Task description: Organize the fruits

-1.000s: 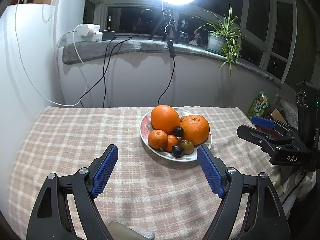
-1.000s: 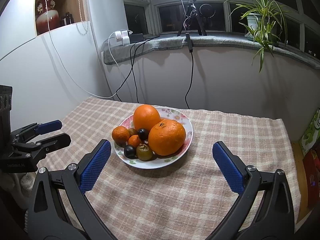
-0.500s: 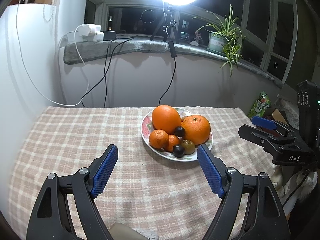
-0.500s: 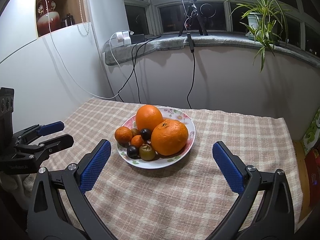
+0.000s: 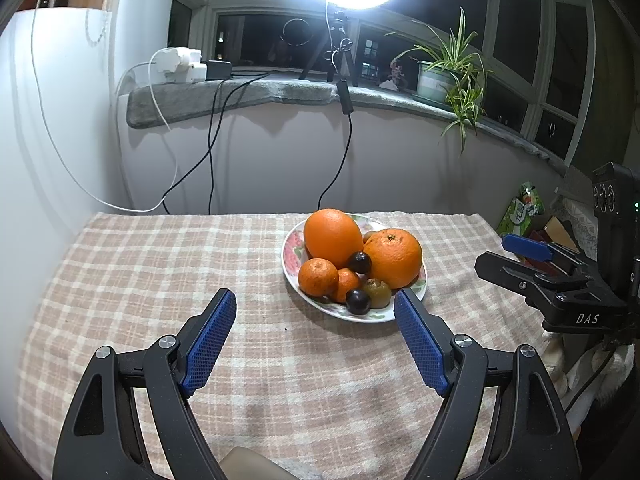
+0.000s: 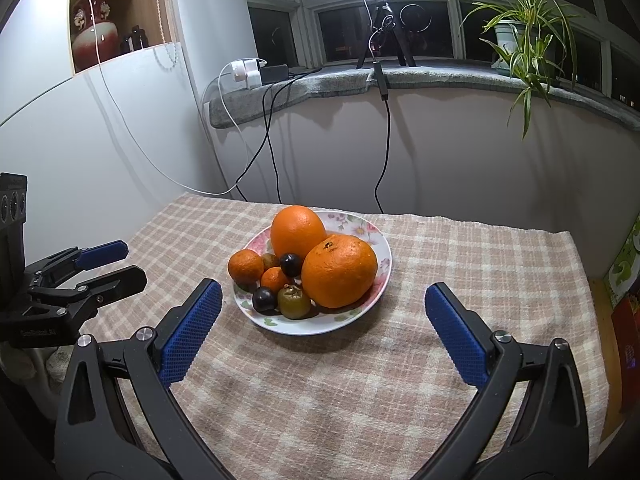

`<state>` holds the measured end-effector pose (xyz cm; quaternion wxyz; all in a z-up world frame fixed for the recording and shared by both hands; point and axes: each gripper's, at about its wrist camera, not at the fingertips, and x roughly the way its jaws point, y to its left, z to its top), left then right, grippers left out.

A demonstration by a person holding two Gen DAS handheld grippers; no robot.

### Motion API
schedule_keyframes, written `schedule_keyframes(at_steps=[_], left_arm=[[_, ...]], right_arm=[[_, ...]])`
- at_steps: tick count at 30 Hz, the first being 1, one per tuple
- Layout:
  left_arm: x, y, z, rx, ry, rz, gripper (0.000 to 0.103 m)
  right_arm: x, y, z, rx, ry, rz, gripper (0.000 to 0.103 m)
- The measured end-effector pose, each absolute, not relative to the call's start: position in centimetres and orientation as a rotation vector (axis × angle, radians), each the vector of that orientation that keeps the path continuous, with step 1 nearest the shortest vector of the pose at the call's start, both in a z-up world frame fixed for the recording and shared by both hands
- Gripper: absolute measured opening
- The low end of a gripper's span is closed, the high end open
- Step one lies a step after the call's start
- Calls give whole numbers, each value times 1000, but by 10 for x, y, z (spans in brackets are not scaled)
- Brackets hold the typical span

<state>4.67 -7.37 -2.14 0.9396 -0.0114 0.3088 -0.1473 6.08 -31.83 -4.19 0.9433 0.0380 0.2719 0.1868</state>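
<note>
A flowered white plate (image 5: 290,252) (image 6: 378,236) sits on the checked tablecloth and holds two large oranges (image 5: 332,236) (image 6: 339,270), two small mandarins (image 5: 318,277) (image 6: 245,266), two dark plums (image 5: 358,301) (image 6: 264,299) and a brownish-green fruit (image 5: 378,293) (image 6: 294,301). My left gripper (image 5: 315,312) is open and empty, hovering over the cloth just short of the plate. My right gripper (image 6: 323,304) is open and empty, its fingers either side of the plate's near edge. Each gripper shows in the other's view, at the table's side edges (image 5: 532,264) (image 6: 96,264).
The checked tablecloth (image 5: 160,264) (image 6: 460,248) covers the table. A wall and a grey sill with cables, a power strip (image 5: 178,66), a ring light tripod and a potted plant (image 6: 516,40) stand behind. Packages (image 5: 522,208) lie off the right edge.
Both grippers have drifted slightly; the plate sits a little further right in both views. Both stay open and empty.
</note>
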Motion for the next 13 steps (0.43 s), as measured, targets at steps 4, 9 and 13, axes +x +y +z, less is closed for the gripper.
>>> schedule_keyframes(at_steps=[4, 9, 13], left_arm=[[46, -74, -21, -16, 622, -301, 81], [46, -75, -22, -8, 607, -309, 81], [46, -75, -22, -6, 611, -309, 81]], right_arm=[[61, -318, -43, 78, 555, 379, 103], [62, -318, -43, 79, 556, 379, 103], [64, -320, -45, 80, 560, 371, 103]])
